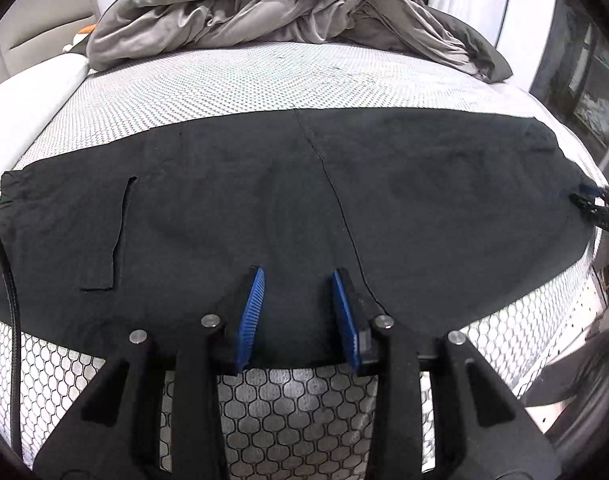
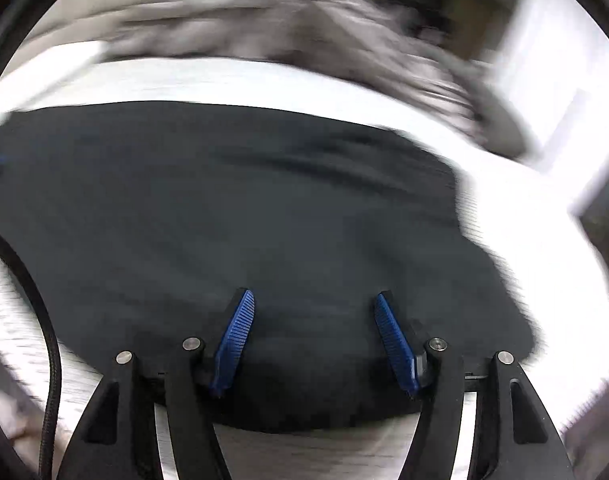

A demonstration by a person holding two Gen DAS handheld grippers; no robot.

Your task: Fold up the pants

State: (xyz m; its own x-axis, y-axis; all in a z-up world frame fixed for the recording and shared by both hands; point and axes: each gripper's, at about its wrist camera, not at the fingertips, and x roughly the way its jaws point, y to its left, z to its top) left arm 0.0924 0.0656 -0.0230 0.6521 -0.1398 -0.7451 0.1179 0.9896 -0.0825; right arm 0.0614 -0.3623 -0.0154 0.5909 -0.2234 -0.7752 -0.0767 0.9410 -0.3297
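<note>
Black pants [image 1: 264, 200] lie spread flat across a bed with a white honeycomb-patterned cover [image 1: 224, 80]. A pocket slit shows at the left and a seam runs down the middle. My left gripper [image 1: 298, 276] is open, its blue pads over the near edge of the pants, holding nothing. My right gripper [image 2: 314, 300] is open wide above the near edge of the pants [image 2: 244, 208]; that view is motion-blurred. The right gripper also shows in the left wrist view [image 1: 596, 204] at the pants' right end.
A crumpled grey duvet [image 1: 264, 12] lies at the far side of the bed, blurred in the right wrist view [image 2: 284, 28]. A black cable [image 2: 44, 320] hangs at the left. Furniture stands beyond the bed's right edge [image 1: 584, 80].
</note>
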